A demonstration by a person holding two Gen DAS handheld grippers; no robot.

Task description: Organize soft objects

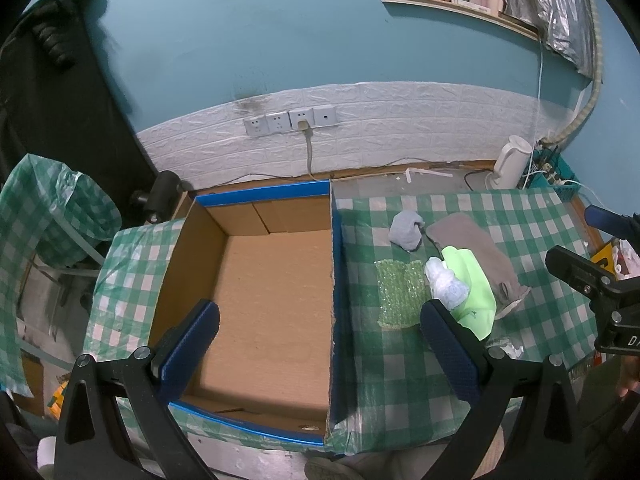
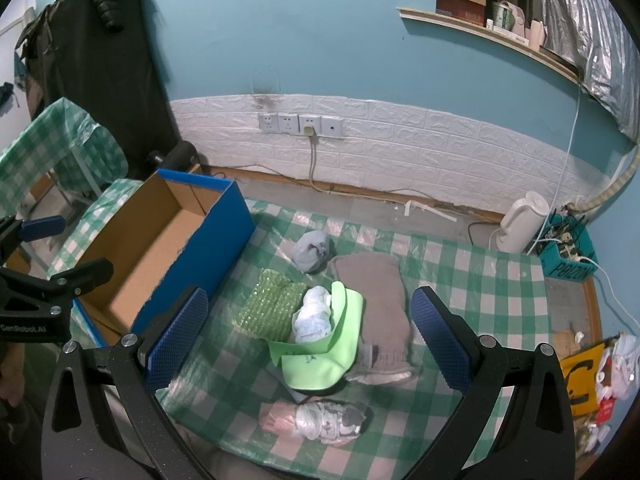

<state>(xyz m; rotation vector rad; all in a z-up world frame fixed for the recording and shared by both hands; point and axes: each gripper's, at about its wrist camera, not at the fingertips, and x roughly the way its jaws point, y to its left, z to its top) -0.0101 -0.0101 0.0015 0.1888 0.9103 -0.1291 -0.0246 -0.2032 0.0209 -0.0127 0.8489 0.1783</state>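
An empty cardboard box [image 1: 272, 280] [image 2: 160, 256] with blue outer walls sits at the table's left. To its right lie soft items: a grey sock ball [image 1: 406, 229] [image 2: 311, 254], a brown-grey cloth [image 1: 476, 256] [image 2: 380, 304], a bubble-wrap piece [image 1: 400, 292] [image 2: 272, 308], a white crumpled bag [image 1: 446, 282] [image 2: 314, 314] on a lime-green cloth [image 1: 476, 292] [image 2: 320, 356], and a pink-and-white bundle [image 2: 316, 420]. My left gripper [image 1: 320, 344] hangs open over the box's right wall. My right gripper [image 2: 308, 338] is open above the green cloth, holding nothing.
A green-checked cloth covers the table [image 2: 460, 280]. At the back right stand a white kettle [image 1: 512, 160] [image 2: 520, 220] and a teal basket of cables [image 2: 568, 252]. Wall sockets [image 1: 292, 120] with a cord sit behind. A checked-covered chair [image 1: 48, 208] is left.
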